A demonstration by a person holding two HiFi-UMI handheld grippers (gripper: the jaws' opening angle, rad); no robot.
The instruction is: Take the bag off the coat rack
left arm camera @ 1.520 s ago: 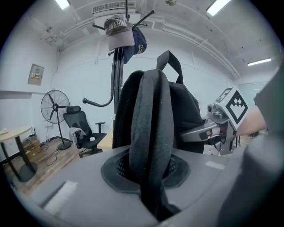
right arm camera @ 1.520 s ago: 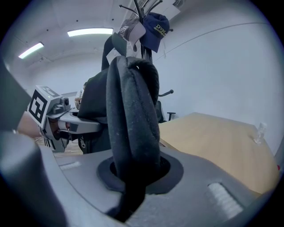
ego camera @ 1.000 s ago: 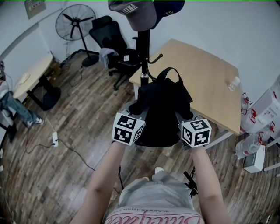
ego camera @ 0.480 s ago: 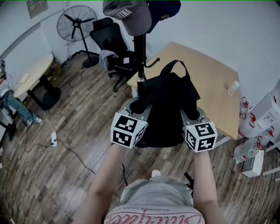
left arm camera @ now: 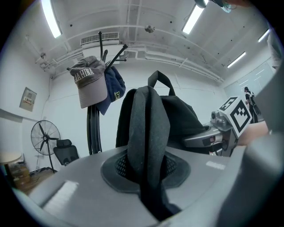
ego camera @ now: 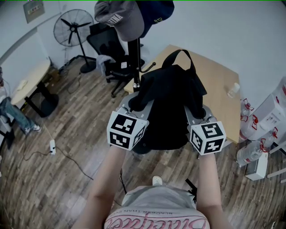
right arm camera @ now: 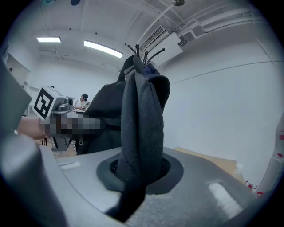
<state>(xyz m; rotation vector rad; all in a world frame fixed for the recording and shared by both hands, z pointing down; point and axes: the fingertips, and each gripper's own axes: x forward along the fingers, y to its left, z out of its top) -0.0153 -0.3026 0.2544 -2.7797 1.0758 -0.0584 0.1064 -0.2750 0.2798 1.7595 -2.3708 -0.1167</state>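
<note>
A person holds a black bag [ego camera: 169, 105] up between two hand-held grippers, in front of the coat rack [ego camera: 134, 56] and above the wood floor [ego camera: 67, 134]. The left gripper [ego camera: 132, 102] has its fingers [left arm camera: 75, 190] drawn narrow and clamped on a dark shoulder strap [left arm camera: 147, 133], which rises straight out of the slit between them. The right gripper [ego camera: 197, 114] does the same on the bag's other side: its fingers [right arm camera: 208, 190] are pinched close on a second strap [right arm camera: 140, 128], with folds of fabric bunched above the grip. The bag hangs between the two marker cubes, its body against the inner sides of both grippers. Its top carry loop [ego camera: 179, 57] stands free in the air, just right of the rack's pole. A grey cap [ego camera: 117, 19] and a dark cap [ego camera: 156, 11] sit on the rack's top. A wooden bench [ego camera: 221, 96] lies behind the bag, and an office chair [ego camera: 105, 44] and a fan [ego camera: 70, 27] stand further back.
</note>
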